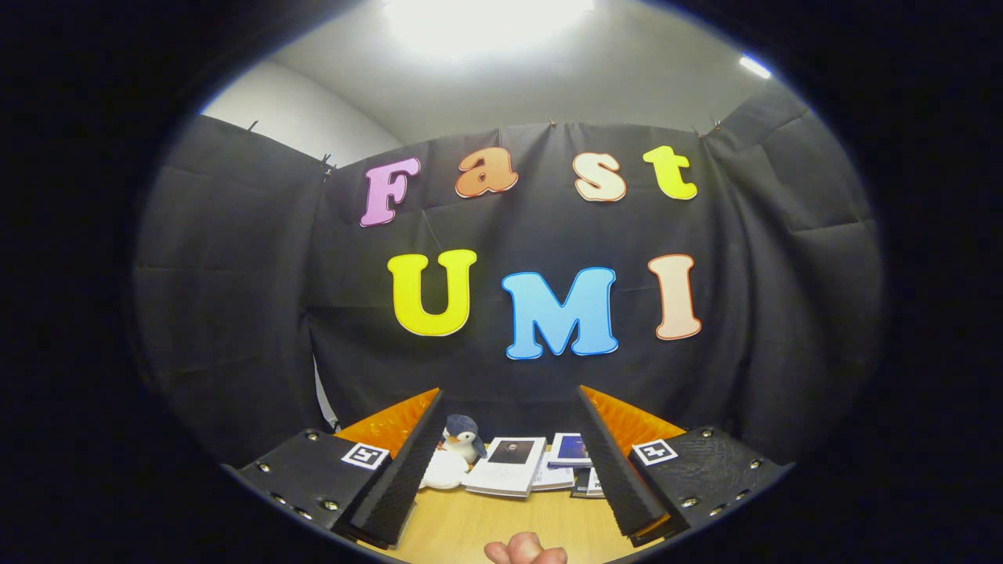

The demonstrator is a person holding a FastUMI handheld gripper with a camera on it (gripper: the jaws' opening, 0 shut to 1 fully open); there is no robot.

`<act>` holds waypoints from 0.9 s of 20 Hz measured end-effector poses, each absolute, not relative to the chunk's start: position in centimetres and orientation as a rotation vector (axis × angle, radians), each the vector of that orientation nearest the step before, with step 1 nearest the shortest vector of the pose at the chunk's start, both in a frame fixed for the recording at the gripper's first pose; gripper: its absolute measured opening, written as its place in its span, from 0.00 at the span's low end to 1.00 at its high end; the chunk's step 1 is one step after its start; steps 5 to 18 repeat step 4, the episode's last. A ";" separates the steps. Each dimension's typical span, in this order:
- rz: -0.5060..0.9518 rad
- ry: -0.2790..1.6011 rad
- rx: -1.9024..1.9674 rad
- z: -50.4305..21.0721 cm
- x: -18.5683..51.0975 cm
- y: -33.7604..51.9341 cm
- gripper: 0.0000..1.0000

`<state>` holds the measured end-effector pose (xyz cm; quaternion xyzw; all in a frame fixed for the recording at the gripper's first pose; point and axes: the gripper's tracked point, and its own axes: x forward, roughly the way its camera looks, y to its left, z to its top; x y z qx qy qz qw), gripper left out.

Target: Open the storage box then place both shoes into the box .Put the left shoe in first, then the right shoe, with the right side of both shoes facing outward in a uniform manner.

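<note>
Currently the tool (505,470) is pointing level at the booth wall, fingers spread wide and gripping nothing. Beyond them, at twelve o'clock on the light wooden table (486,525), a small stuffed penguin (462,439) and booklets (508,466) are lying. Box and shoes are nowhere visible, so I cannot judge progress.

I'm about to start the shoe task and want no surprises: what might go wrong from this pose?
1. The open tongs point high toward the wall, with a plush penguin and booklets ahead; sweeping forward might knock them.
2. A fingertip sits below the tongs on the table; closing or lowering may pinch it.
</note>
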<state>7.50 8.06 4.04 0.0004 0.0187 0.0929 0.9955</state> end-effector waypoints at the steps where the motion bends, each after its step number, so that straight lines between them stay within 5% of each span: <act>1: 0.177 0.035 -0.004 4.1 7.5 7.6 0.97; 18: 0.160 0.028 -0.012 3.8 7.5 6.9 0.98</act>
